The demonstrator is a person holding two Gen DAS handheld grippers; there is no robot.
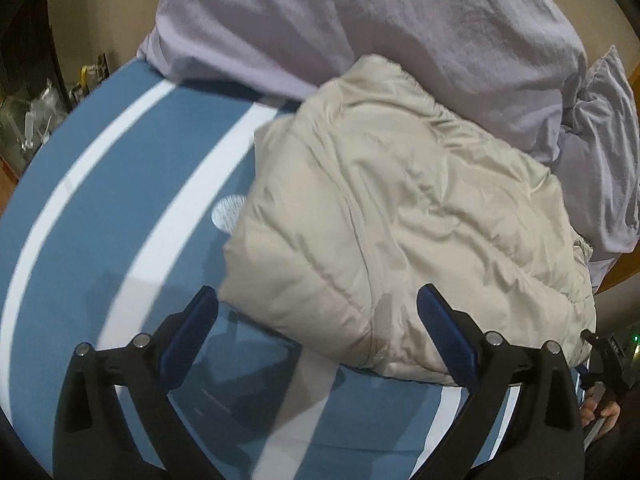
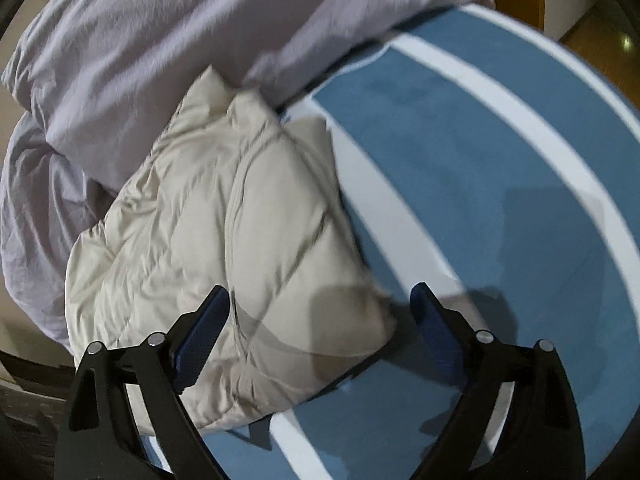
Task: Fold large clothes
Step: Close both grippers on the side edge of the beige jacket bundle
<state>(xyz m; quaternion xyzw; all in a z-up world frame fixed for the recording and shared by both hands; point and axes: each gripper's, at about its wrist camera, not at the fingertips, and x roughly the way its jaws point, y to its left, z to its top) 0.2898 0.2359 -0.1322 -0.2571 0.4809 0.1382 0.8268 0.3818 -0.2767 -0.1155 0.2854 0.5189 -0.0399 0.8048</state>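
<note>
A beige quilted puffer jacket (image 1: pixel 408 216) lies folded into a thick bundle on a blue bedsheet with white stripes (image 1: pixel 120 168). My left gripper (image 1: pixel 318 304) is open and empty, held above the jacket's near corner. In the right wrist view the same jacket (image 2: pixel 224 216) lies at centre left on the sheet (image 2: pixel 500 152). My right gripper (image 2: pixel 320 304) is open and empty, above the jacket's near right corner. Neither gripper touches the jacket.
A lavender duvet (image 1: pixel 360 24) is heaped behind the jacket; it also shows in the right wrist view (image 2: pixel 168 32). A wooden floor (image 2: pixel 584 36) lies past the bed's far edge. Cluttered small items (image 1: pixel 36 116) stand at the far left.
</note>
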